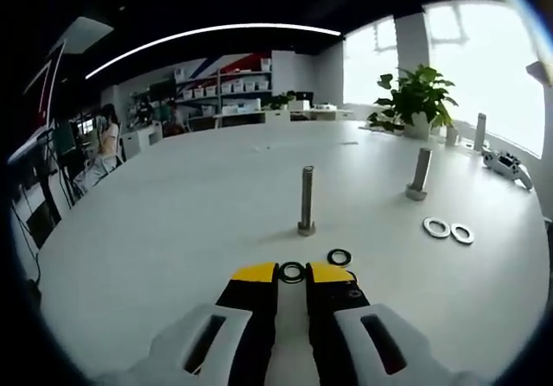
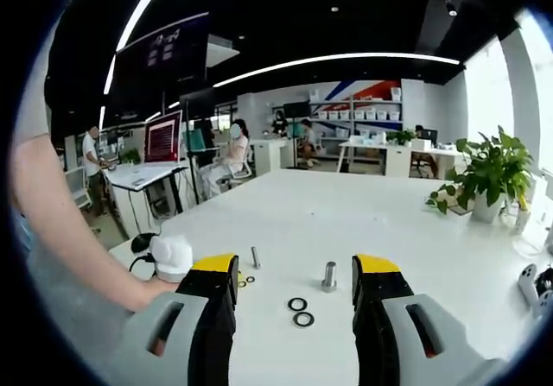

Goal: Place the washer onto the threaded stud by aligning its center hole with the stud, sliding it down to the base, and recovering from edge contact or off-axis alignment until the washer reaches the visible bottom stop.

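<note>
White desk [image 1: 173, 222] carries an upright stud [image 1: 307, 200]. Before the stud, the left hand-held gripper [image 1: 292, 274] pinches a dark washer [image 1: 292, 272] by its rim. Judged light, rigid, slippery. Right hand-held gripper [image 2: 295, 274] gapes empty.

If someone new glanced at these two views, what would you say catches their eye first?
In the left gripper view, the left gripper closes its yellow-tipped jaws on a black washer, just short of an upright threaded stud on the white table. A second black washer lies beside it, and two silver washers sit to the right. In the right gripper view, the right gripper hangs open.
</note>
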